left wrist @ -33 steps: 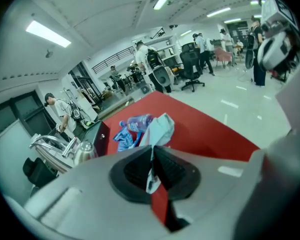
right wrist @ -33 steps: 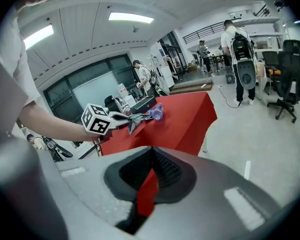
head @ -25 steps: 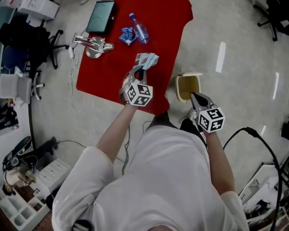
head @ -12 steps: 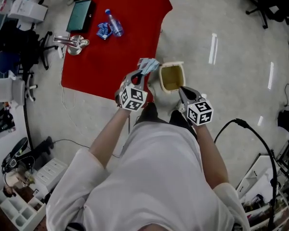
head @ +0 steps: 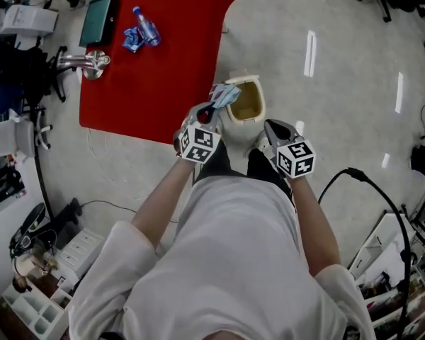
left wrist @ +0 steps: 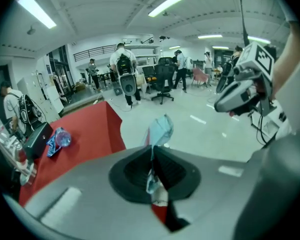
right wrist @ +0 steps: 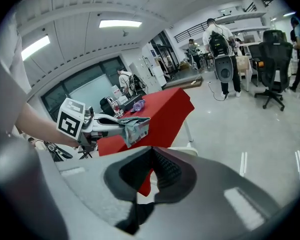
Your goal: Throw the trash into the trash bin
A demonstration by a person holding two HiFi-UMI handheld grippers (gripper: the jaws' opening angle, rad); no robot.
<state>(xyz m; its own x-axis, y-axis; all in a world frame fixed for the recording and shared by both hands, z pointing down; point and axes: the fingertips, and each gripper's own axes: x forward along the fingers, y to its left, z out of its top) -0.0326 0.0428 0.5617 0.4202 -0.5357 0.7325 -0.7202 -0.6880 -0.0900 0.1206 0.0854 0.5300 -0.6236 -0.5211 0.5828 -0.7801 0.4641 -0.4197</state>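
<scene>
My left gripper is shut on a crumpled pale blue wrapper, which hangs over the near left rim of the cream trash bin on the floor. In the left gripper view the wrapper sticks up from between the closed jaws of the left gripper. My right gripper hovers just right of the bin's near edge, shut and holding nothing. From the right gripper view, the left gripper and its wrapper show ahead, beyond the right gripper.
The red table stands left of the bin, carrying a plastic bottle, a blue wrapper, a dark case and a metal object. A black cable loops at the right. Several people and office chairs stand farther off.
Both grippers have moved from the red table's edge over to the bin. The wrapper, still held, went from above the table to above the bin's rim.
</scene>
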